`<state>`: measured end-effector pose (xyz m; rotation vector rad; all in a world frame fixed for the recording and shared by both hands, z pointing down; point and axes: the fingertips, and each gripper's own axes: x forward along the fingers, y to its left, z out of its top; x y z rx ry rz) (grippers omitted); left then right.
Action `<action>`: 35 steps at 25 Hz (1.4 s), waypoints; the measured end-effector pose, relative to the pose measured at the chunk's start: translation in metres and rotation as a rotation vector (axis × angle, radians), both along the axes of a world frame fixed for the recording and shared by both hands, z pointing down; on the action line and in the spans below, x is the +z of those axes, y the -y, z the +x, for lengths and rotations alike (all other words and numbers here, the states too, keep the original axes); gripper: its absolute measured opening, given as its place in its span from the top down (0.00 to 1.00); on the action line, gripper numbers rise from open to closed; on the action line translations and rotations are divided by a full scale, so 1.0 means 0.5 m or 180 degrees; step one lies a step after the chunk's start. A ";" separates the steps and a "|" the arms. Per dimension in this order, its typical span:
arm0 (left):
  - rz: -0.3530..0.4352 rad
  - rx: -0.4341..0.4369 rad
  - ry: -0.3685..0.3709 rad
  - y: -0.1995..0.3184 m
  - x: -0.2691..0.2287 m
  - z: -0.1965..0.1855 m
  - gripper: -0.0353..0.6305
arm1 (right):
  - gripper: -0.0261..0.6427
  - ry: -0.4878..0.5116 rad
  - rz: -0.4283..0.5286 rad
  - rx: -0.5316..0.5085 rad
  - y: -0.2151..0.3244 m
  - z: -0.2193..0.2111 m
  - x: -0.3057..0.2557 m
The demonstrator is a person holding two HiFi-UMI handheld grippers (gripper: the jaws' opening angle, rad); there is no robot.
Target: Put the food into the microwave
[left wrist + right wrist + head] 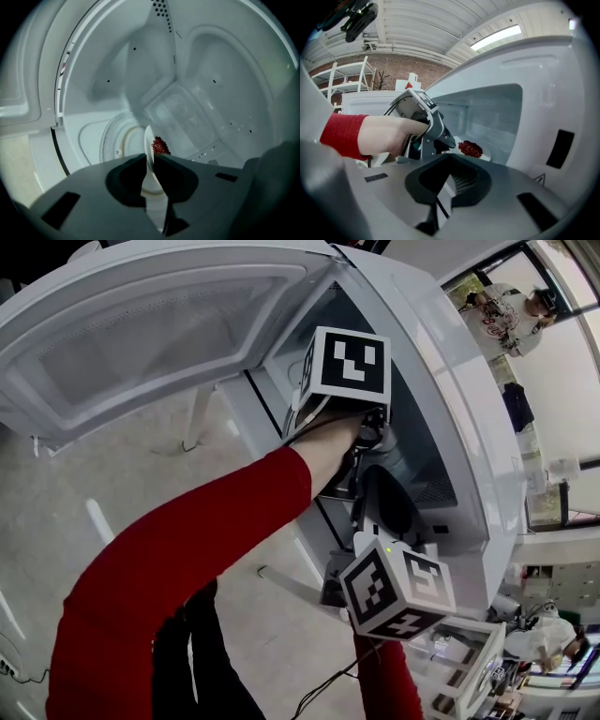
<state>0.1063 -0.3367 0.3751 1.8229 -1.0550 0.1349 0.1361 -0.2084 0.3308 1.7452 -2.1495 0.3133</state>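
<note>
Microwave (450, 409) is open, door (141, 343) swung wide to the upper left in the head view. Red sleeve (187, 549) reaches into the cavity. Left gripper (150, 159) is inside the cavity, fingers (129, 176) clamped on the rim of a white plate (149, 140), which shows edge-on between them. Plate sits low over the glass turntable (117, 140); can't tell if it's touching. Right gripper (449, 161) is outside at the cavity's mouth, fingers together with nothing between them, pointing in at the left gripper and plate. Food (160, 145), a small heap of red bits, is on the plate, inside the microwave.
</note>
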 end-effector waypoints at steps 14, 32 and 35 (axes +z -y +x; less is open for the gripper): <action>0.0242 0.0126 0.0405 0.002 -0.001 -0.013 0.84 | 0.94 -0.0046 -0.0002 -0.0030 0.006 -0.004 0.002; 0.0462 0.0296 0.0769 0.002 0.015 -0.020 0.81 | 0.94 -0.0073 -0.0026 -0.0030 0.012 -0.013 0.005; 0.0531 0.0296 0.0849 0.003 0.017 -0.021 0.80 | 0.94 -0.0077 -0.0031 -0.0029 0.012 -0.012 0.009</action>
